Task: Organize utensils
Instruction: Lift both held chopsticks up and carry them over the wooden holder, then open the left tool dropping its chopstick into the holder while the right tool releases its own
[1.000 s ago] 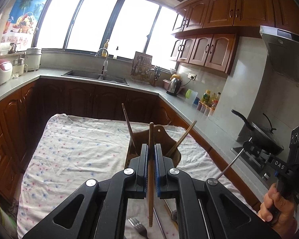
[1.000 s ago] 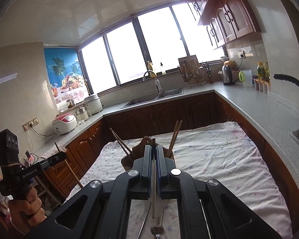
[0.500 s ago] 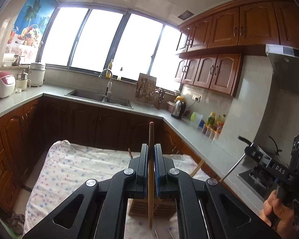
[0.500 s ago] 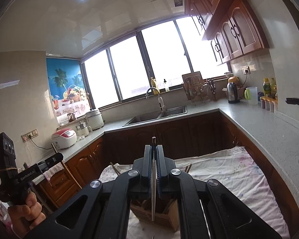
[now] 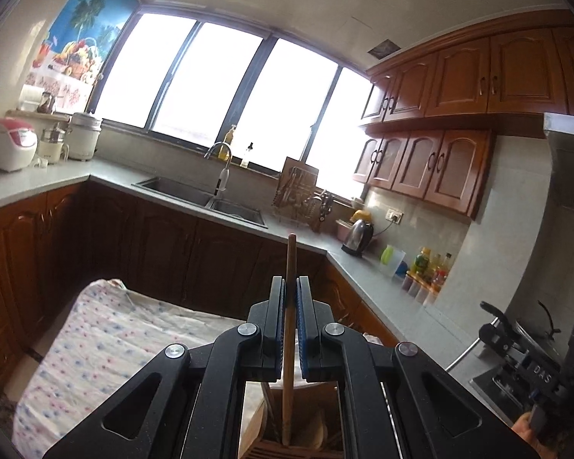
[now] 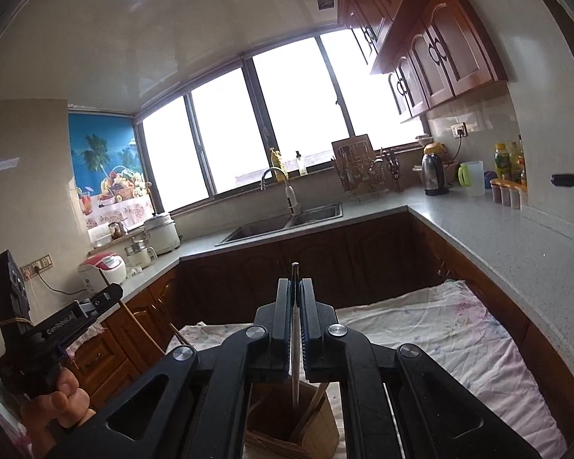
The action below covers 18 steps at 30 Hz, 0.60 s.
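Observation:
My left gripper [image 5: 290, 287] is shut on a wooden chopstick [image 5: 289, 344] held upright, its lower end down inside the wooden utensil holder [image 5: 306, 440] below the jaws. My right gripper [image 6: 294, 287] is shut on a thin metal utensil handle [image 6: 295, 352], also upright, its lower end inside the same wooden holder [image 6: 287, 424], which holds other wooden sticks. Each gripper shows in the other's view: the right one [image 5: 516, 348] at the right edge, the left one [image 6: 76, 313] at the left edge.
The holder stands on a table with a floral cloth [image 5: 88, 344], which also shows in the right wrist view [image 6: 440, 329]. Dark wooden cabinets, a grey counter [image 6: 497, 237], a sink [image 5: 203, 195], a kettle [image 5: 357, 231], rice cookers [image 5: 9, 149] and a stove pan [image 5: 516, 325] surround it.
Both grippers have tilted up and moved over the holder. The chopstick and the metal utensil now reach down into it; the loose cutlery on the cloth has left view.

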{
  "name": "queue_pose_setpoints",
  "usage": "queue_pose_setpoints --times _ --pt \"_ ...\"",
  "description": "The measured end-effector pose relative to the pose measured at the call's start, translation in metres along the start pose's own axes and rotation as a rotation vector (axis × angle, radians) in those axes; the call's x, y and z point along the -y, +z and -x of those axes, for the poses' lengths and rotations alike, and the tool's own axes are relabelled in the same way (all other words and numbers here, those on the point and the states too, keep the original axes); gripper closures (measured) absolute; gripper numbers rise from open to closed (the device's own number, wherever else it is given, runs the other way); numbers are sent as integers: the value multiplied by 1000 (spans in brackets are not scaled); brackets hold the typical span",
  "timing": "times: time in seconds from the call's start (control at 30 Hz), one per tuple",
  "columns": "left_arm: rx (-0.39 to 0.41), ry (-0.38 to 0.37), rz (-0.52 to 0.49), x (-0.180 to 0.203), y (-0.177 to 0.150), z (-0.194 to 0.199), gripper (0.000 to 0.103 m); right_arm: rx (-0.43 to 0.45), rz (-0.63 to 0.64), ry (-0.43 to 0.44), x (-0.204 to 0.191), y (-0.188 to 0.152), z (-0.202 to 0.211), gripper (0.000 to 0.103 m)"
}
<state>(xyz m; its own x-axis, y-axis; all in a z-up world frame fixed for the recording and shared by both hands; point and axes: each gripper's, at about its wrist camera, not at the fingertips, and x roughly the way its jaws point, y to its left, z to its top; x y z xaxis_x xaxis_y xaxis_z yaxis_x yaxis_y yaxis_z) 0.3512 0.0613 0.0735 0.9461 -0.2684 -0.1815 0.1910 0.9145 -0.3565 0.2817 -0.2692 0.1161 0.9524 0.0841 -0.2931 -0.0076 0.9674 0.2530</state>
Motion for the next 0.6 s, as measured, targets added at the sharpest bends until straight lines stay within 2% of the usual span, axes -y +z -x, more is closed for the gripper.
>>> queue_pose_setpoints --times 0.1,0.33,0.47,0.6 --pt "-8 15 24 -4 -20 -19 99 -28 -14 -2 3 -13 -10 99" --pt "-101 39 31 -13 -58 -60 99 -104 -56 -10 15 -40 -27 99" --pt "-165 28 32 -21 -63 -76 99 -152 -85 -9 22 -49 -38 99" --pt "-173 36 -1 -21 -54 -80 98 -179 -90 -17 22 -53 -44 98"
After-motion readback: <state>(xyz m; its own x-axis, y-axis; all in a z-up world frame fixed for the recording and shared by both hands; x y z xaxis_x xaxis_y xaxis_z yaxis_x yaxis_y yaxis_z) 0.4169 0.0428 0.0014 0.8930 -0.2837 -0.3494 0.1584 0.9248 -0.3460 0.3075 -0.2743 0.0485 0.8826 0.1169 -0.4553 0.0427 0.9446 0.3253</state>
